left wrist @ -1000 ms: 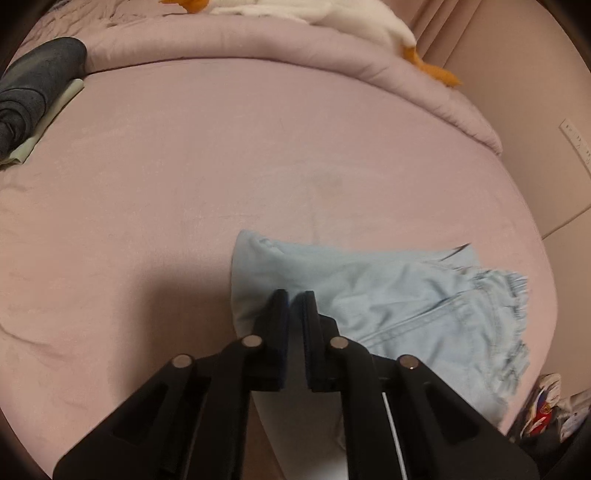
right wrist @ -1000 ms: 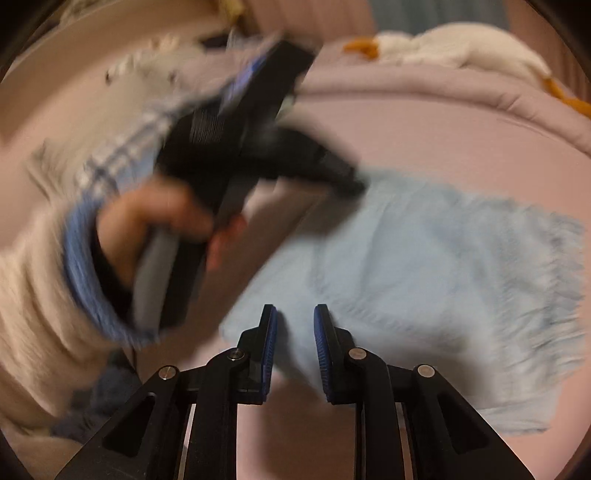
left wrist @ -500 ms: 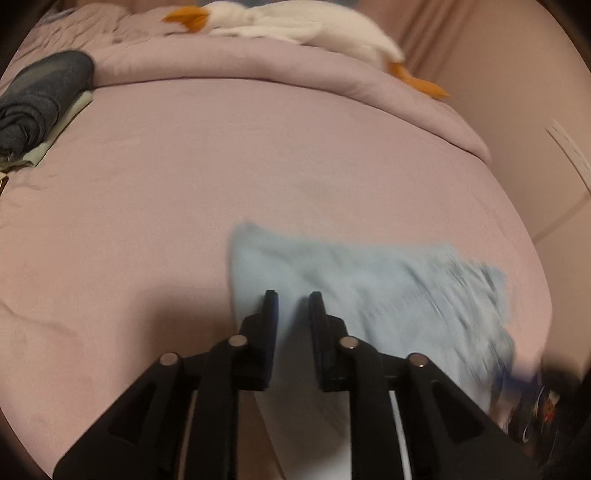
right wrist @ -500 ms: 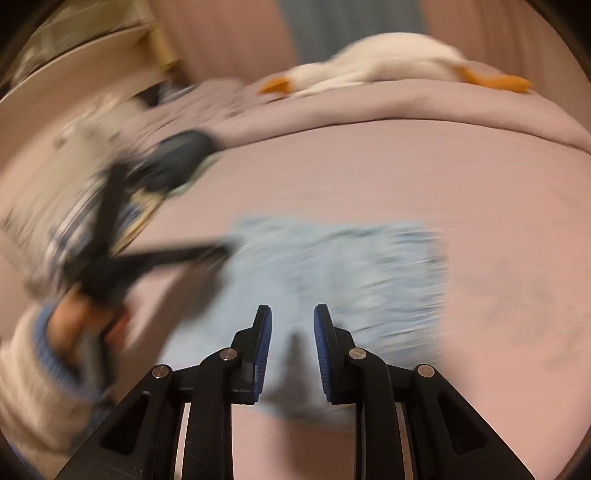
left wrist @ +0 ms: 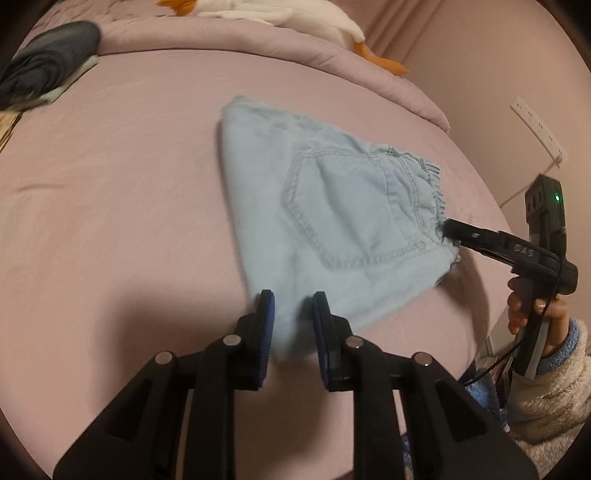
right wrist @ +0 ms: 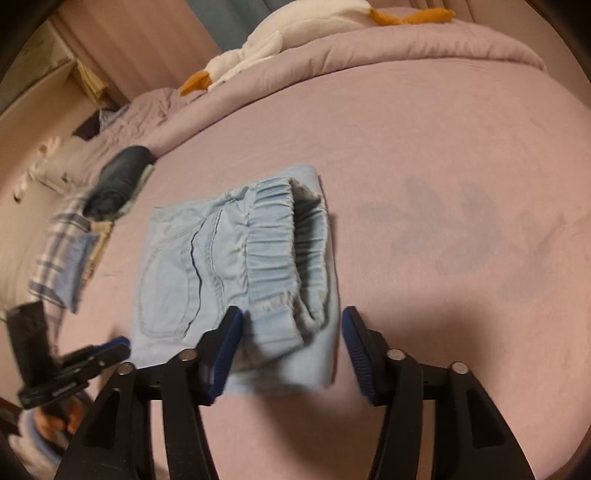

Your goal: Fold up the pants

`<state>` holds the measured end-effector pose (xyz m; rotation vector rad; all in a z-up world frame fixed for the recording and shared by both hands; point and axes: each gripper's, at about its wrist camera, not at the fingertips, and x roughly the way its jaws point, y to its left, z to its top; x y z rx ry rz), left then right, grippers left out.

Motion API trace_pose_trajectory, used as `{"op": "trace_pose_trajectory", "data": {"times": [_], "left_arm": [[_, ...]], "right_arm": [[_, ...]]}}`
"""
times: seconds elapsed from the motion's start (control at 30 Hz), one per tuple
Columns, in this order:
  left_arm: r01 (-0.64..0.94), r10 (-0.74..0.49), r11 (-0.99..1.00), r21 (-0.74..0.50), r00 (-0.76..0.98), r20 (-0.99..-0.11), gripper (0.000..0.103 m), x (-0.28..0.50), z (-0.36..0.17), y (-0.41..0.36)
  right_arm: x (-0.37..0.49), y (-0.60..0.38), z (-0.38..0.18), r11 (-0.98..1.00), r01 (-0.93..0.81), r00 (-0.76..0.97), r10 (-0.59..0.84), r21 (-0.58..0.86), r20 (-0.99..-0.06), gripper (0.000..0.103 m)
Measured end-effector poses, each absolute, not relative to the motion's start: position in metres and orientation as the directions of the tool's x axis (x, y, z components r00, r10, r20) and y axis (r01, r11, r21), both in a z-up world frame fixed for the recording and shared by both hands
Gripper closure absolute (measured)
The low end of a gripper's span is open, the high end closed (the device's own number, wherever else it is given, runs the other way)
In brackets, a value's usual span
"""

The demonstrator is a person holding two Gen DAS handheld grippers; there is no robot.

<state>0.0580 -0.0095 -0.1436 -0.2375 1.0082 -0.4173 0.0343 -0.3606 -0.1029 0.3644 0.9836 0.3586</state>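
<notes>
Folded light-blue denim pants lie flat on the pink bed sheet, back pocket up. My left gripper is open at their near edge; a corner of the fabric shows between its fingers, which do not pinch it. From the right wrist view the pants show their elastic waistband toward me. My right gripper is wide open, one finger on each side of the waistband end. The left gripper's tip sits at the pants' left corner. A hand holds the right gripper at the waistband.
A white stuffed goose with orange feet lies on the rolled quilt at the bed's far end. Dark folded clothing and plaid fabric sit to the left. A wall socket is on the right.
My left gripper has let go of the pants and drawn back from them. My right gripper swung round to the waistband end and opened wide. The pants now lie flat.
</notes>
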Motion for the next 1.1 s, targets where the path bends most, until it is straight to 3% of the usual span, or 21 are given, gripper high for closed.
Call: {"op": "trace_pose_trajectory", "data": {"times": [0.03, 0.1, 0.17, 0.53, 1.1], "left_arm": [[0.213, -0.445, 0.896, -0.39, 0.463, -0.767, 0.076, 0.057, -0.143, -0.005], [0.158, -0.448, 0.89, -0.427, 0.472, -0.759, 0.046, 0.06, -0.143, 0.008], [0.106, -0.45, 0.881, -0.461, 0.485, -0.749, 0.036, 0.064, -0.143, 0.015], [0.048, -0.568, 0.79, -0.611, 0.434, -0.699, 0.036, 0.095, -0.149, 0.019], [0.157, -0.584, 0.804, -0.573, 0.384, -0.715, 0.037, 0.127, -0.148, -0.014]], "right_arm": [[0.039, -0.355, -0.105, 0.876, -0.117, 0.503, 0.459, 0.469, -0.732, 0.04], [0.048, -0.354, -0.11, 0.851, -0.082, 0.498, 0.485, 0.518, -0.719, 0.038], [0.051, -0.359, -0.117, 0.822, -0.04, 0.482, 0.514, 0.568, -0.71, 0.038], [0.08, -0.355, -0.137, 0.681, 0.0, 0.405, 0.669, 0.732, -0.623, 0.037], [0.103, -0.331, -0.136, 0.684, -0.094, 0.349, 0.703, 0.724, -0.619, 0.037]]}}
